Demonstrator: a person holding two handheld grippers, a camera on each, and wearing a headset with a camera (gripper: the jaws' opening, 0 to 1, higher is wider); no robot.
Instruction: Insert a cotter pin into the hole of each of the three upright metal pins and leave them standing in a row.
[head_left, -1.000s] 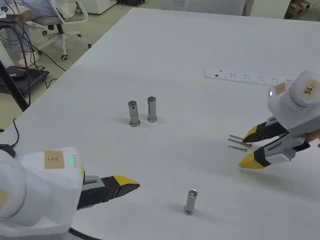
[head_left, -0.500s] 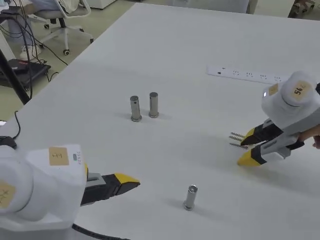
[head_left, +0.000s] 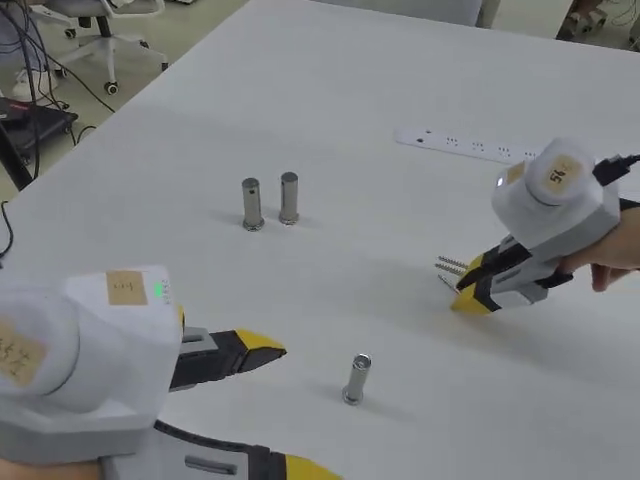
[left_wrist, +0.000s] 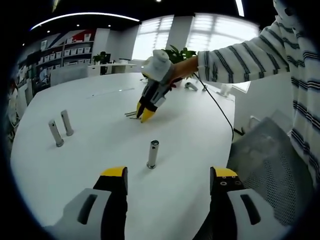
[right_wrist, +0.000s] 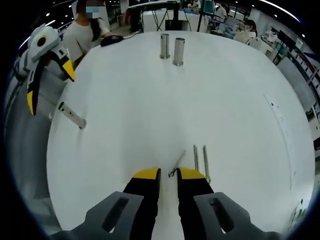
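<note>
Two upright metal pins (head_left: 251, 204) (head_left: 289, 198) stand side by side at mid table, also at the top of the right gripper view (right_wrist: 164, 46) (right_wrist: 178, 51). A third pin (head_left: 356, 379) stands alone nearer me, just ahead of my left gripper (head_left: 290, 410), whose jaws are wide open with nothing between them (left_wrist: 169, 175). Three cotter pins (head_left: 450, 266) lie on the table at the right. My right gripper (head_left: 468, 287) is low over them with its jaws close together. One cotter pin (right_wrist: 177, 164) has its near end in the narrow gap; two more (right_wrist: 201, 159) lie beside it.
A white power strip (head_left: 470, 147) lies at the far right of the white table (head_left: 380, 80). Office chairs and cables stand on the floor beyond the table's left edge (head_left: 60, 20). A cable (left_wrist: 215, 100) trails from the right gripper. A person sits beyond the table's far edge (right_wrist: 90, 30).
My right gripper has slid left onto the cotter pins and its jaws have narrowed. The head camera has shifted, and the left gripper looms larger at the bottom left.
</note>
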